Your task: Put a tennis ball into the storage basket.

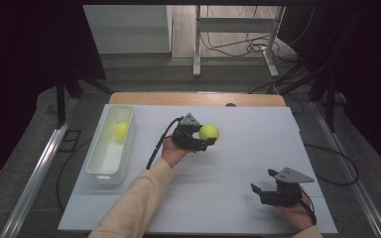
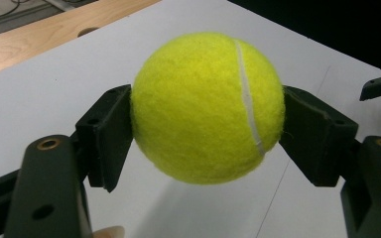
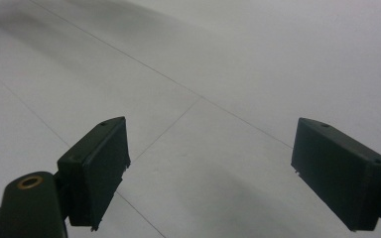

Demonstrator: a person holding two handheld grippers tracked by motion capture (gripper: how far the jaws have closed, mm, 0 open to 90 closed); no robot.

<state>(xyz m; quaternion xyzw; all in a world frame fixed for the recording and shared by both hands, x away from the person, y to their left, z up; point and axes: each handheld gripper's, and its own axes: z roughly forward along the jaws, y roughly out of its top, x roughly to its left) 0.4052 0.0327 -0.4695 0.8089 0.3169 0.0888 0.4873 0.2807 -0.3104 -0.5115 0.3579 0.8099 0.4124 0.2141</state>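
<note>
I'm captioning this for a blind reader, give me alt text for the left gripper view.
A yellow tennis ball is clamped between the left gripper's two black jaws, above a white tabletop. A wooden edge runs across the top left.

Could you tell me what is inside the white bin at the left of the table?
One yellow tennis ball lies inside the white bin, toward its far end. The near wall hides a strip of the floor behind it.
</note>
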